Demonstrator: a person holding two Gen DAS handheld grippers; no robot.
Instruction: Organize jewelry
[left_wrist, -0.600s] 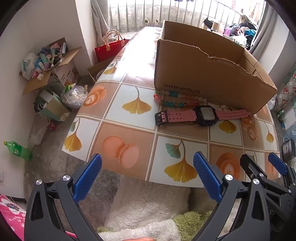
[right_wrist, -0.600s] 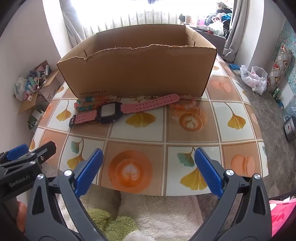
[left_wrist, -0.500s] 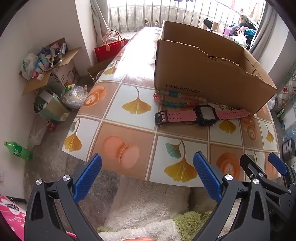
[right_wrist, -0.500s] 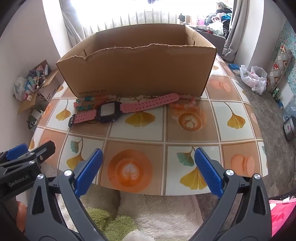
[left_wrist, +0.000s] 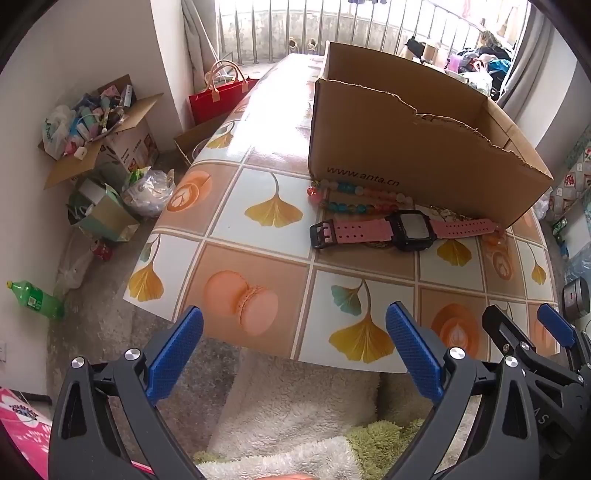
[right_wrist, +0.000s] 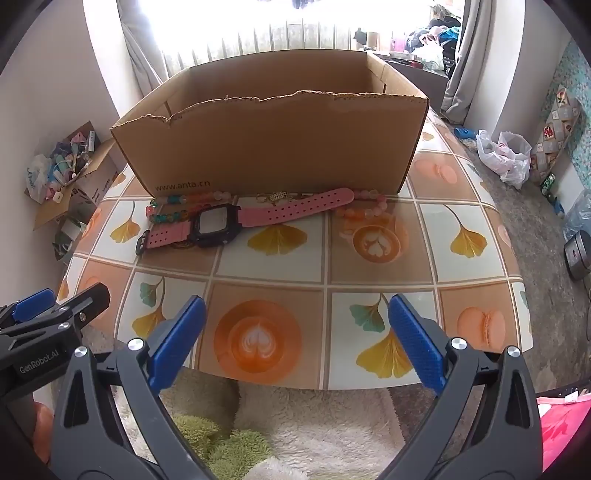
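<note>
One cardboard box (right_wrist: 273, 147) is sitting on the table (right_wrist: 461, 206). In front of the box, one pink watch (right_wrist: 236, 221) is lying flat. Two beaded bracelets are showing beside the box: a multicoloured one (right_wrist: 173, 206) at its left corner and an orange-pink one (right_wrist: 365, 206) toward its right. One small gold chain (right_wrist: 275, 196) (details too fine to make out) is resting against the box's front wall.

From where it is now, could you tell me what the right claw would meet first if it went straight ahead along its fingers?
Probably the pink watch, near its strap, lying across the table, and just behind it the cardboard box. The right claw is open and short of the table's near edge; its height is hard to judge.
</note>
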